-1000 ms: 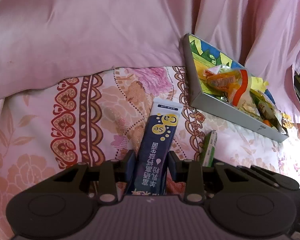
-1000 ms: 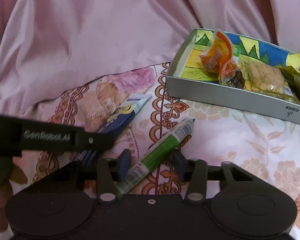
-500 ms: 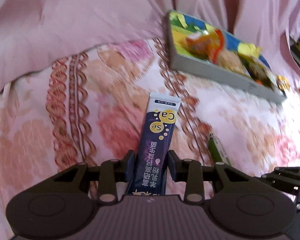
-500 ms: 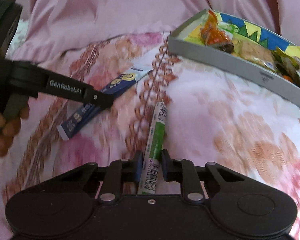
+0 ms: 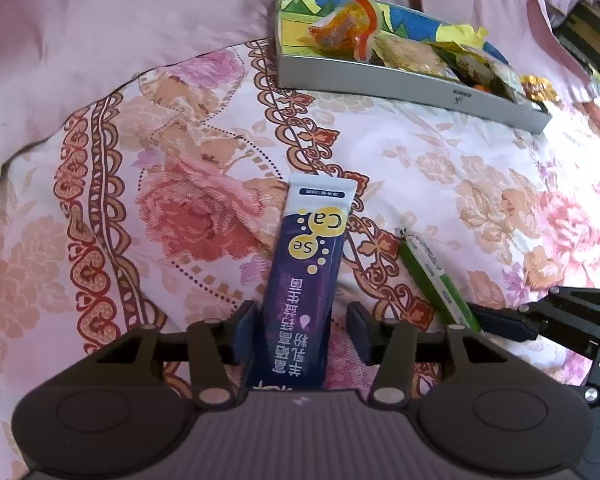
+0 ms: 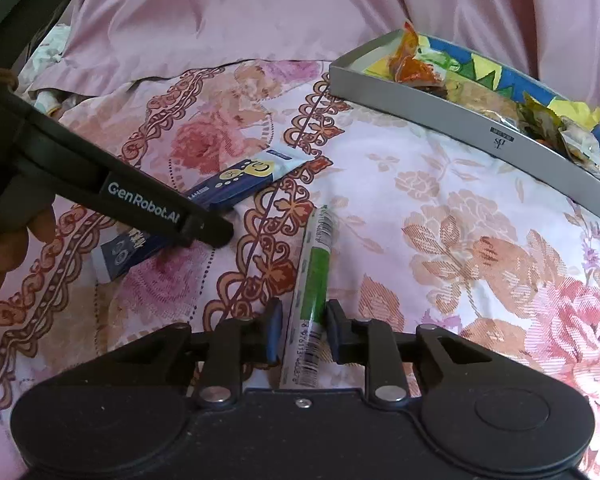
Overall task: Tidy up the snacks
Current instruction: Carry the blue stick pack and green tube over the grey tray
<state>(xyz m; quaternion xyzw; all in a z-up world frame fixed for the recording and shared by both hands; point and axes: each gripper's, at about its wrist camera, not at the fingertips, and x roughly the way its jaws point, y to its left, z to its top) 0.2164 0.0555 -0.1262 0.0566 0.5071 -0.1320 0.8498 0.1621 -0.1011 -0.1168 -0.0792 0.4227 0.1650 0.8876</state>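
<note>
Left gripper (image 5: pixel 300 332): the jaws have just been opening. The fingers (image 5: pixel 245 330) stand spread, with a clear gap between the right pad and the dark blue sachet (image 5: pixel 308 280) that lies between them. The left pad sits just beside or against the sachet's edge; contact cannot be confirmed. The sachet lies flat on the floral bedspread (image 5: pixel 180 208), its white end pointing toward the upper centre of the frame.

Right gripper (image 6: pixel 302 334): the jaws have just been opening slightly. The fingers (image 6: pixel 274 332) flank the green-and-white stick pack (image 6: pixel 314 280), which lies between them with its barcoded end toward the bottom of the frame. A narrow gap shows on the left side; the right pad appears to be against the pack or just beside it. No pinch is evident.

In the left wrist view, the stick pack lies right of the sachet, near it but apart. The right gripper enters at the lower right edge of that frame.

In the right wrist view, the left gripper's arm crosses the left half of the frame over the sachet. A hand (image 6: pixel 4 256) holds it at the left edge.

The grey tray (image 6: pixel 460 108) sits in the upper right of both frames, well apart from both grippers. It holds assorted snack packets (image 5: pixel 344 34). A plain pink cloth (image 5: pixel 140 20) fills the upper part of the frames.
</note>
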